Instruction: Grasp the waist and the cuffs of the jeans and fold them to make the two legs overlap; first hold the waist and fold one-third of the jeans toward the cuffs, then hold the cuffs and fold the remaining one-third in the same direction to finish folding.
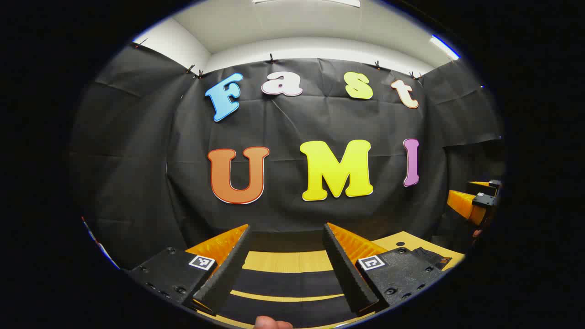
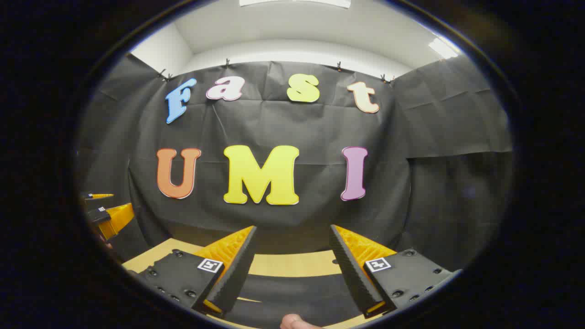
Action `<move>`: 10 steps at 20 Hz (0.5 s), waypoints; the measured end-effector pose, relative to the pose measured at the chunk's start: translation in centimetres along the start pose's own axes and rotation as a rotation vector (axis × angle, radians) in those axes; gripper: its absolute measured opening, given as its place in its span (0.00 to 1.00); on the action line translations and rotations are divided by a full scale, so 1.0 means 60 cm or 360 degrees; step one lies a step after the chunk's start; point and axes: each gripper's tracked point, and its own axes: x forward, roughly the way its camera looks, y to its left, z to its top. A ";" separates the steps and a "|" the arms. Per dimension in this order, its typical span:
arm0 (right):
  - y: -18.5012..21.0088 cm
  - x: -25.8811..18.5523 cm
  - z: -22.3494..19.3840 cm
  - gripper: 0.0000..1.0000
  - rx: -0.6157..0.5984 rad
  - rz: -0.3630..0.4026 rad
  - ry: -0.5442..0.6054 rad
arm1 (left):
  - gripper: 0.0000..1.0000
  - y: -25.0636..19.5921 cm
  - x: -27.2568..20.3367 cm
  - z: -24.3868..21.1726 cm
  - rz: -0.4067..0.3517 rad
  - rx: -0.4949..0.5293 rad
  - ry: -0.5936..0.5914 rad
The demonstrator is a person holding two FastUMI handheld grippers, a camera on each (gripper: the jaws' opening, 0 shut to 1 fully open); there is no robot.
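At the near edge of the left gripper view a fingertip [image 1: 273,323] of the person is seen, and just beyond it the left gripper [image 1: 286,265] is held level with its jaws well apart and nothing between them. Under those jaws, dark fabric crossed by pale bands [image 1: 285,285] is seen lying on the light wooden tabletop [image 1: 287,261]; it is judged to be the dark jeans, though waist and cuffs cannot be told apart. At the tabletop's right side a further dark piece with a seam [image 1: 432,257] is seen, possibly part of the same garment.

In the right gripper view a fingertip [image 2: 296,322] is likewise seen at the near edge, and the right gripper [image 2: 292,267] is also held wide open and empty above dark cloth [image 2: 292,292] on the tabletop [image 2: 292,264]. Each gripper is also glimpsed, farther off, at the side of the other's view.

No grasp has yet been made, so the first fold is judged not begun. Because both cameras are aimed at the far black cloth wall [image 1: 292,123] and not down at the garment, a descent could be misplaced: a single layer might be pinched, or the two grasps set unevenly, so that the legs would be overlapped askew. A finger driven into the tabletop is another risk.
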 end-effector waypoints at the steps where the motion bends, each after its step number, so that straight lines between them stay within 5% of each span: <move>1: 0.001 -0.001 0.001 0.94 -0.0002 0.0003 0.0000 | 0.98 0.000 0.001 0.000 -0.0001 0.0001 0.0002; 10: 0.030 -0.006 0.003 0.95 -0.0037 0.0099 -0.0027 | 1.00 -0.003 0.000 0.001 -0.0037 -0.0006 0.0018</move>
